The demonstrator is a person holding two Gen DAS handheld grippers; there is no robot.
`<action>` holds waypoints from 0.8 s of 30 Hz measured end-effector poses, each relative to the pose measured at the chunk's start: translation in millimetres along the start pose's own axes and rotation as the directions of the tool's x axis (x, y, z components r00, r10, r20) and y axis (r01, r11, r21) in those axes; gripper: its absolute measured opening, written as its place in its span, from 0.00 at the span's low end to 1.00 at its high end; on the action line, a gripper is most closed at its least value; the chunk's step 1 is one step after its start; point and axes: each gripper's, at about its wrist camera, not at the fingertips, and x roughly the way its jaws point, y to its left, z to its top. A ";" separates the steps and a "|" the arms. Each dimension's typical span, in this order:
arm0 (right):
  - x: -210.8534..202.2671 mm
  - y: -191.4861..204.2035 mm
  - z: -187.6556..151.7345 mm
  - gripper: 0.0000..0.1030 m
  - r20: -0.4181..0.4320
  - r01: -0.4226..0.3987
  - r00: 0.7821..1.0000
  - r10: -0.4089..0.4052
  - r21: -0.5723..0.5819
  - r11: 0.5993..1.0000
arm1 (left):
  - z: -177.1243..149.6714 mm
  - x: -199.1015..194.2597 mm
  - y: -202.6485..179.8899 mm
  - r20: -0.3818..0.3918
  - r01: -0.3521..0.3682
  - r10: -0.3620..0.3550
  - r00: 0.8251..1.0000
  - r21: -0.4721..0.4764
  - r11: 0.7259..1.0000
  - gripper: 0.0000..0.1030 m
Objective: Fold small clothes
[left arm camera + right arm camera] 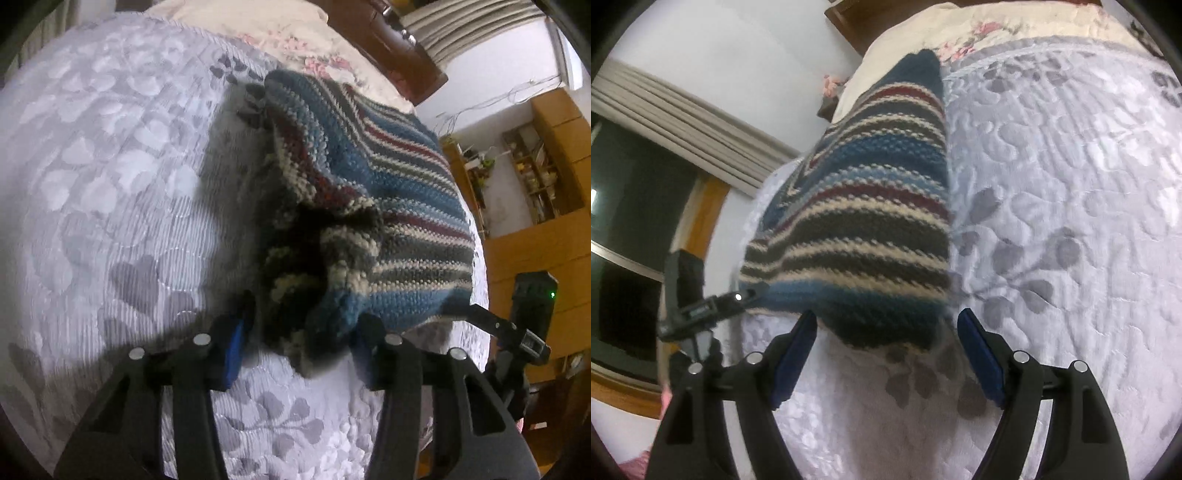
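A small knitted garment [369,192] with blue, red, cream and grey stripes lies on a white quilted bedspread [110,184]. In the left wrist view its bunched near end sits between the fingers of my left gripper [303,332], which stands open around it. In the right wrist view the same striped knit [857,229] lies flat, its near corner reaching between the blue pads of my right gripper [886,328], also open. The right gripper's body [517,332] shows past the knit's right edge, and the left gripper's body [701,306] shows at the knit's left edge.
A cream floral pillow [280,33] lies at the head of the bed by a dark wooden headboard [388,48]. Wooden shelves [546,166] stand to the right of the bed. A window with a wooden frame [635,221] is on the other side.
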 end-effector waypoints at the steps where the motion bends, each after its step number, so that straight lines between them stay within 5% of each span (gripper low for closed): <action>1: 2.5 1.1 3.5 0.78 -0.008 -0.012 1.000 0.012 -0.001 1.000 | -0.7 -4.0 -2.1 0.019 -0.011 0.011 1.000 -0.002 1.000 0.53; 3: 12.8 4.3 9.8 0.84 -0.042 0.003 0.999 -0.004 -0.014 1.000 | -1.0 -6.6 -5.6 0.039 -0.030 0.031 0.999 -0.002 1.000 0.57; 6: 29.1 -1.2 11.6 0.79 -0.093 0.049 0.994 -0.051 -0.023 0.999 | -0.3 -9.1 -12.1 0.048 -0.045 0.046 0.998 -0.009 0.999 0.57; 10: 25.5 -7.4 12.0 0.45 -0.090 0.049 0.995 -0.053 -0.050 0.998 | 5.2 7.1 -13.1 0.036 -0.044 0.044 0.998 -0.021 0.999 0.65; 13: 17.6 -19.5 5.2 0.37 -0.109 0.028 0.993 -0.035 -0.068 0.997 | 4.9 12.3 -12.7 0.042 -0.028 0.029 0.999 -0.028 0.999 0.67; 18: 8.2 -20.6 2.9 0.38 -0.125 0.016 0.992 -0.030 -0.115 0.993 | 7.7 -4.6 -9.8 0.057 0.089 -0.085 0.995 -0.080 0.993 0.66; 24: 6.2 -11.7 16.0 0.62 -0.100 0.007 0.995 -0.020 -0.131 0.991 | 39.9 -26.9 -1.2 0.102 0.104 -0.095 0.990 -0.080 0.991 0.74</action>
